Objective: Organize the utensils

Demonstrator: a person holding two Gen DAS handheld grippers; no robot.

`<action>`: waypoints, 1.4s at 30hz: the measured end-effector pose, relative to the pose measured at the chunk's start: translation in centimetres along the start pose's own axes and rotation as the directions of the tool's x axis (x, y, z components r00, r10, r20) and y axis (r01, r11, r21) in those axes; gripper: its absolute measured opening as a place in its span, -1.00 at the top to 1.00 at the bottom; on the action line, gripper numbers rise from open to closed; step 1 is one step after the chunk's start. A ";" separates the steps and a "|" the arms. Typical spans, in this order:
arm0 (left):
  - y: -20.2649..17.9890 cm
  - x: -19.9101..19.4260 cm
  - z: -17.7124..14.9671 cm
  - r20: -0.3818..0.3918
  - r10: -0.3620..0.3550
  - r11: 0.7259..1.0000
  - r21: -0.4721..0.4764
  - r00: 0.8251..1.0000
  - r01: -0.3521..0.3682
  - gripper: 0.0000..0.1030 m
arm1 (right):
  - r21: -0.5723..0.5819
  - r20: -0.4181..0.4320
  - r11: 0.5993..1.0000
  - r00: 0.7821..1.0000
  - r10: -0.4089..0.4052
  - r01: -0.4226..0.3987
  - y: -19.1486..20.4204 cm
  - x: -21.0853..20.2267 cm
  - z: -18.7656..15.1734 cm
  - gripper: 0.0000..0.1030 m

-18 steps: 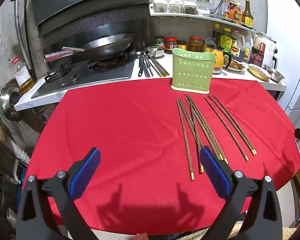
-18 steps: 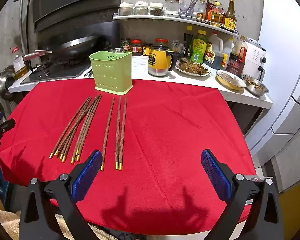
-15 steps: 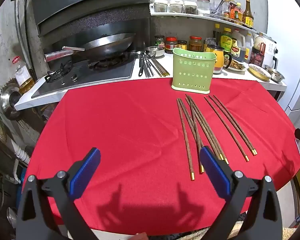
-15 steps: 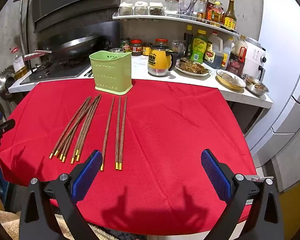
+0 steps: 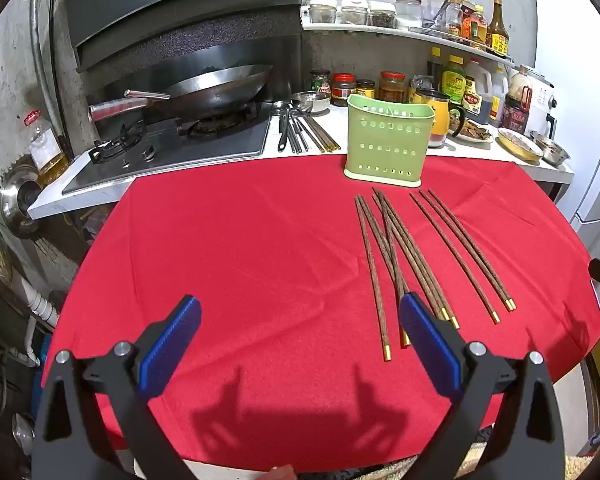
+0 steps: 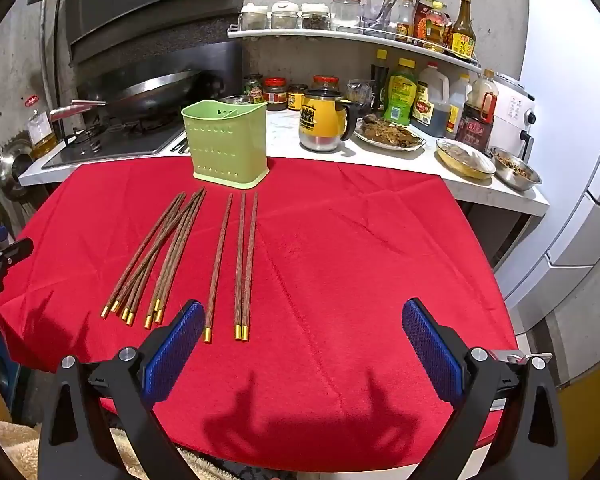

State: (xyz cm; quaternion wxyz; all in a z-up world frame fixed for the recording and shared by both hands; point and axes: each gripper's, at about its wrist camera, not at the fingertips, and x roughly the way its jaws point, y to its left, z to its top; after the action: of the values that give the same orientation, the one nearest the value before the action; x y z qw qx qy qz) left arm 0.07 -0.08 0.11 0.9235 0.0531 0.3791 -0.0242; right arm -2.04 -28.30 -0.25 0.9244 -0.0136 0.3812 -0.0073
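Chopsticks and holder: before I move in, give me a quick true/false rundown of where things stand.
1. All the chopsticks lie on the red cloth. True.
2. The green holder has tipped over. False: it stands upright.
3. The right gripper grips a chopstick. False: open, empty.
4. The left gripper is open. True.
5. The holder sits at the cloth's near edge. False: at the far edge, by the counter.
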 end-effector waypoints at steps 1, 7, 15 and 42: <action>0.1 0.0 -0.1 -0.001 0.000 1.000 -0.001 1.000 0.000 -0.88 | 0.001 0.000 1.000 1.000 -0.002 0.002 -0.1 0.0 0.0 -0.89; 0.5 0.6 -0.3 0.000 0.004 1.000 -0.003 1.000 -0.004 -0.88 | 0.001 0.000 1.000 1.000 0.001 -0.001 -0.1 -0.1 0.0 -0.89; 0.6 0.7 -0.4 0.004 0.003 1.000 -0.006 1.000 -0.003 -0.88 | 0.005 0.003 1.000 1.000 0.000 0.000 0.0 -0.1 0.0 -0.89; 1.4 0.1 0.2 0.008 0.000 1.000 -0.008 1.000 0.000 -0.88 | 0.009 0.009 1.000 1.000 0.002 -0.003 -0.7 -0.5 0.1 -0.89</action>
State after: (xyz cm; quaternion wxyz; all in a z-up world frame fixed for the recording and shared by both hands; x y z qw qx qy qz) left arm 0.33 1.27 0.29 0.9252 0.0492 0.3756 -0.0231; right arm -2.32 -28.95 0.15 0.9261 -0.0089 0.3771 -0.0078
